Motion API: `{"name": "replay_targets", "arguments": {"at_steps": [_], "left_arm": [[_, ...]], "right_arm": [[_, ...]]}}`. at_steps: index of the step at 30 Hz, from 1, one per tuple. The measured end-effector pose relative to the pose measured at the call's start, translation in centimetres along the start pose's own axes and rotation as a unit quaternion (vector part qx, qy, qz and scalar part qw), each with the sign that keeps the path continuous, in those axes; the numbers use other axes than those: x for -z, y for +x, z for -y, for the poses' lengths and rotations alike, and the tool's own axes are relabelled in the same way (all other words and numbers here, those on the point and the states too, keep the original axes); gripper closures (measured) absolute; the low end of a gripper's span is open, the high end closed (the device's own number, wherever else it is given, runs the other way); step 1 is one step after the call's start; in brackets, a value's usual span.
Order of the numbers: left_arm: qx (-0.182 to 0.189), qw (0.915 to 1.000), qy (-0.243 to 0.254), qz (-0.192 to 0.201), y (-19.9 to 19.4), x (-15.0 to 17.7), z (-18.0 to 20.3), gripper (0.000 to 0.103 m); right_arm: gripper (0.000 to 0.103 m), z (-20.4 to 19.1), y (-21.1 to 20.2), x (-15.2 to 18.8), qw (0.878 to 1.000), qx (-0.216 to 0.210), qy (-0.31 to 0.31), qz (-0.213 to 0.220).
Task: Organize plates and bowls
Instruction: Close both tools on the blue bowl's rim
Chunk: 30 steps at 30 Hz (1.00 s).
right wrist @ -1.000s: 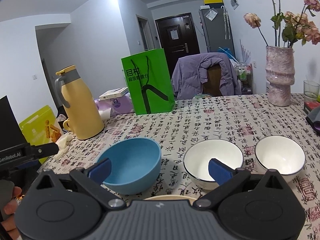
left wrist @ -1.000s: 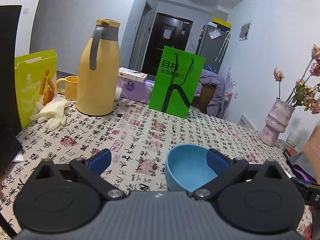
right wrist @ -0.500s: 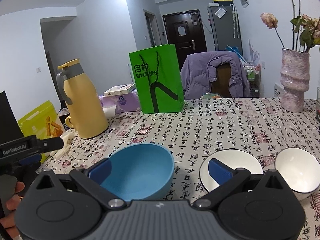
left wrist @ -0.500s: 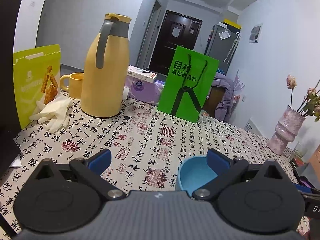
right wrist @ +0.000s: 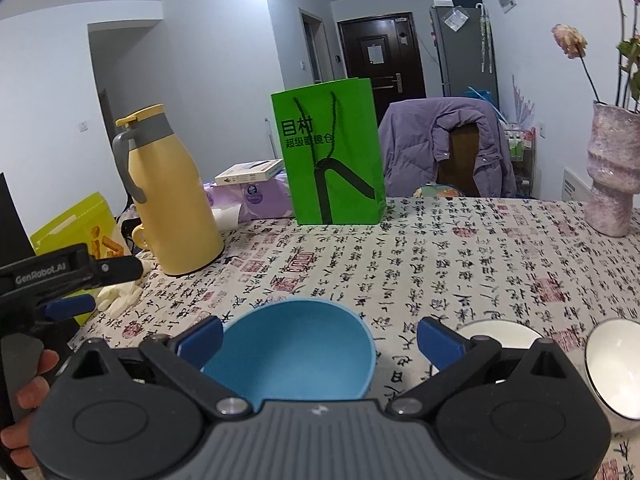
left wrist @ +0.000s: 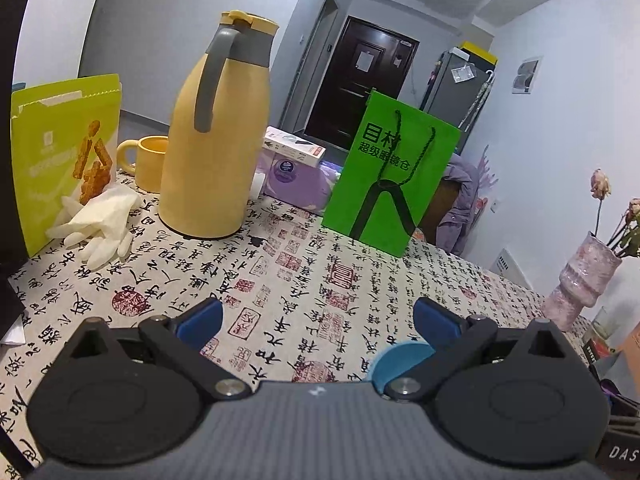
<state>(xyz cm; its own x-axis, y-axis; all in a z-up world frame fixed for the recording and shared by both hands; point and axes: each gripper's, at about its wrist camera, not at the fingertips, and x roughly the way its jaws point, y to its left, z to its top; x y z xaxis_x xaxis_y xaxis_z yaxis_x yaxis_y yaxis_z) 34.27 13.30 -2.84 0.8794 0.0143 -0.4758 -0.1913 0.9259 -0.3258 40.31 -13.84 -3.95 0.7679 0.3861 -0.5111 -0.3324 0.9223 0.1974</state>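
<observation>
Clearly the left gripper is spread wide and empty over the tablecloth, the blue bowl just past its 4 o'clock finger. Likewise released, the right gripper frames that bowl, which looks light, stiff and probably matte plastic, best pinched across the rim. At 3 o'clock two white bowls look glazed, slippery and breakable.

Left gripper: jaws wide apart, nothing btwn them, held low & level. Right gripper: jaws wide apart too, nothing gripped. A hand holds the left gripper's handle, seen at the right cam's left edge.
</observation>
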Motion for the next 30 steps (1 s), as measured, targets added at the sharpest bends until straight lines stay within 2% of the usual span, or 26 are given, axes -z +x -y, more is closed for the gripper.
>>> {"name": "replay_targets", "arguments": {"at_steps": [4,10,12,14,17,22,25,30], "left_arm": [[-0.004,0.9998,-0.008,-0.015,1.3,0.0,-0.3,0.0],[-0.002,0.9987,0.002,-0.051,3.2,1.0,0.3,0.0],[0.0,0.9981,0.011,-0.061,3.8,1.6,0.6,0.0],[0.003,0.9976,0.017,-0.068,4.2,2.1,0.9,0.0],[0.008,0.9967,0.024,-0.078,4.8,3.0,1.3,0.0],[0.017,0.9956,0.029,-0.087,5.7,4.2,1.6,0.001],[0.032,0.9948,0.028,-0.093,6.2,4.7,1.7,0.008],[0.042,0.9944,0.044,-0.086,6.4,5.4,2.2,0.026]], "right_arm": [[0.0,-0.6,1.2,-0.3,1.0,0.005,-0.016,-0.002],[0.003,0.1,2.7,-0.1,1.0,0.019,-0.007,-0.024],[0.013,0.5,3.1,0.0,0.999,0.021,-0.005,-0.032],[0.014,0.8,3.6,0.2,0.999,0.023,-0.006,-0.042],[0.025,0.9,4.3,0.6,0.998,0.034,-0.015,-0.058],[0.036,1.3,5.4,1.3,0.996,0.041,-0.02,-0.08],[0.042,1.4,5.9,1.5,0.995,0.042,-0.024,-0.09],[0.052,1.3,6.7,1.8,0.993,0.042,-0.03,-0.104]]}}
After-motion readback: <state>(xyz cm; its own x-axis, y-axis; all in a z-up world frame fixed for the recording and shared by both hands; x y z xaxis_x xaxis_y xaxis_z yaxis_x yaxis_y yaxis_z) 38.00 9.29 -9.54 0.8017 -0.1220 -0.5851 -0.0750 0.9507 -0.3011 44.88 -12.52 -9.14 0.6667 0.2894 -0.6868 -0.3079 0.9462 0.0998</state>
